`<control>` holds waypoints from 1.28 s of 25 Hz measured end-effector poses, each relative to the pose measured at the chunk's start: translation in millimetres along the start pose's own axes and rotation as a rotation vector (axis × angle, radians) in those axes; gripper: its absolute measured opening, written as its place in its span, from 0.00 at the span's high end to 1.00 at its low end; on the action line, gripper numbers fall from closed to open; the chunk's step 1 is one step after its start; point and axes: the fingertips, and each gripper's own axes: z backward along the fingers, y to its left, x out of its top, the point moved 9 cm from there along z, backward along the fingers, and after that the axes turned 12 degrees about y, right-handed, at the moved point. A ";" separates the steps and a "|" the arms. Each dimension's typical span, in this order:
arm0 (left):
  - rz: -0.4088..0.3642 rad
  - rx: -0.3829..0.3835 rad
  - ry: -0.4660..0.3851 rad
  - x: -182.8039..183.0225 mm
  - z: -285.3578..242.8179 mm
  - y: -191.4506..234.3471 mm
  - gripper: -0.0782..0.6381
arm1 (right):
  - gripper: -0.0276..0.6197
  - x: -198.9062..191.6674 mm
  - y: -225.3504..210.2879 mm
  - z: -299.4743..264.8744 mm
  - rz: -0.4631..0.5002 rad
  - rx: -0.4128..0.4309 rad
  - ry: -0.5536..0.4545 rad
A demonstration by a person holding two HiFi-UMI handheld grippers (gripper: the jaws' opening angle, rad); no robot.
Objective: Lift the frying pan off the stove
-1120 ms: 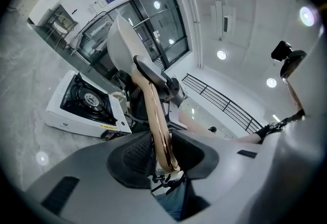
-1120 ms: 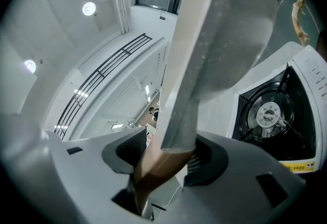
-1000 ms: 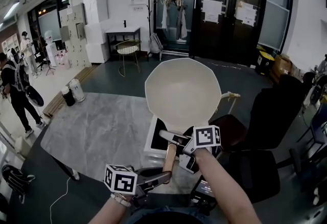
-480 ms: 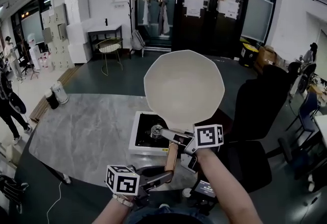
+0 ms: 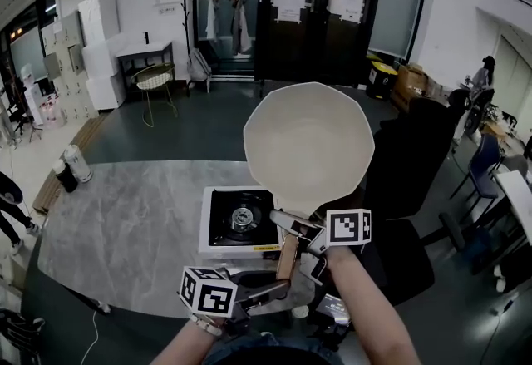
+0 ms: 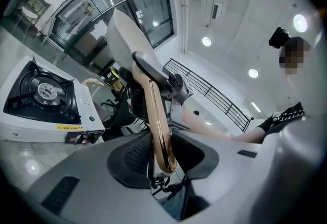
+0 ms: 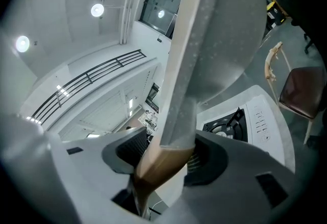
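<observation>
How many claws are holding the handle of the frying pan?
2. The left claw grips the handle at its near end. The right claw grips it higher up, close to the frying pan bowl.

A grey, marble-patterned tabletop (image 5: 125, 222) with rounded corners carries a white portable gas stove (image 5: 241, 220), which stands flat on it, to the right of the middle. The stove's top is black, with a round burner (image 5: 242, 217) at its centre inside a dark pan support. A yellow label (image 5: 264, 248) runs along its near side wall, and the polished stone beside that wall reflects a ceiling light.
</observation>
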 end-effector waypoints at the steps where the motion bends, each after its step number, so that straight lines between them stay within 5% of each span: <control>1: -0.006 -0.008 0.012 3.0 -0.2 -1.0 0.71 | 0.62 1.2 0.7 3.1 -0.004 -0.002 -0.011; 11: -0.063 -0.063 0.034 45.1 0.9 -0.8 0.71 | 0.61 31.5 1.1 30.4 -0.050 -0.057 -0.122; 14: -0.079 -0.070 0.045 52.0 -1.8 2.3 0.71 | 0.61 36.5 -4.2 40.7 -0.029 -0.129 -0.139; 18: -0.080 -0.090 0.048 56.6 -7.2 9.4 0.71 | 0.61 37.9 -8.3 39.3 -0.068 -0.040 -0.178; 32: -0.087 -0.112 0.070 62.8 -15.5 5.2 0.71 | 0.61 39.1 -8.1 52.3 -0.092 -0.093 -0.181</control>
